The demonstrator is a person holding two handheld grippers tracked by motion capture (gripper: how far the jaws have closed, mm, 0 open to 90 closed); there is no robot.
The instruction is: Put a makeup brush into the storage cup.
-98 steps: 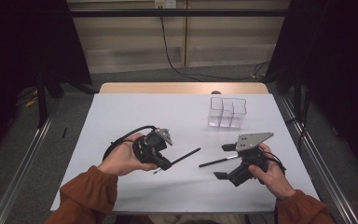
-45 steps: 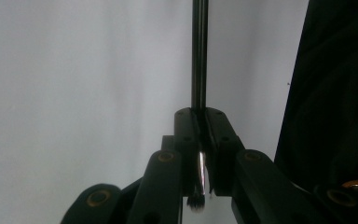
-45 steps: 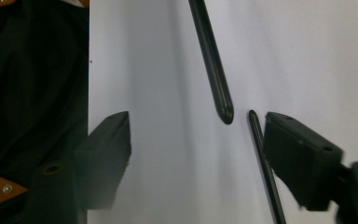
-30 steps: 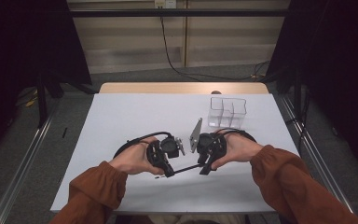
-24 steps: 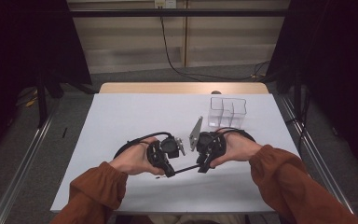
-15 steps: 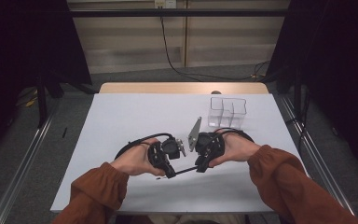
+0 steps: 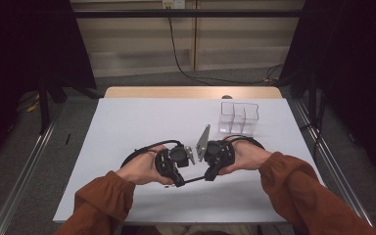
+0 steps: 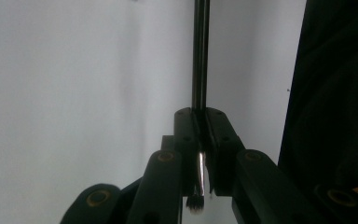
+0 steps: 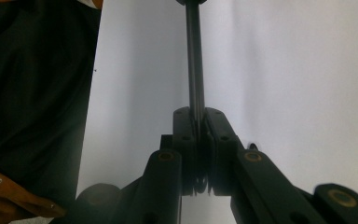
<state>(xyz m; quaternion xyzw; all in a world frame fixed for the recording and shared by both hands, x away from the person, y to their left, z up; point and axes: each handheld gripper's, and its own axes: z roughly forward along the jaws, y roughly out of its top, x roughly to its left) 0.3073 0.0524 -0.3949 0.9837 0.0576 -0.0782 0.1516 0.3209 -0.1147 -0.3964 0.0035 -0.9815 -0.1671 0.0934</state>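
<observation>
Black slim brush (image 7: 194, 180), one item, held at both ends between two hand-held grippers.

High view: white counter (image 7: 142, 122); brush lies level just above it at about 6 o'clock of the counter's middle. Left gripper (image 7: 179, 183) grips the brush's left end, right gripper (image 7: 207, 176) its right end; the two grippers stand near each other, tips pointed inward. Clear divided box (image 7: 239, 118) at 1 o'clock from the grippers, well apart. Orange sleeves enter from the bottom.

Left gripper view: jaws closed on the brush (image 8: 200, 70); dark handle runs to 12 o'clock, metal ferrule and short bristle tuft (image 8: 196, 201) show at 6 o'clock behind the pads.

Right gripper view: jaws have just been closing and now pinch the brush handle (image 9: 193, 65), which runs straight to 12 o'clock over the counter (image 9: 284, 70). Dark curtain at 9 o'clock.
</observation>
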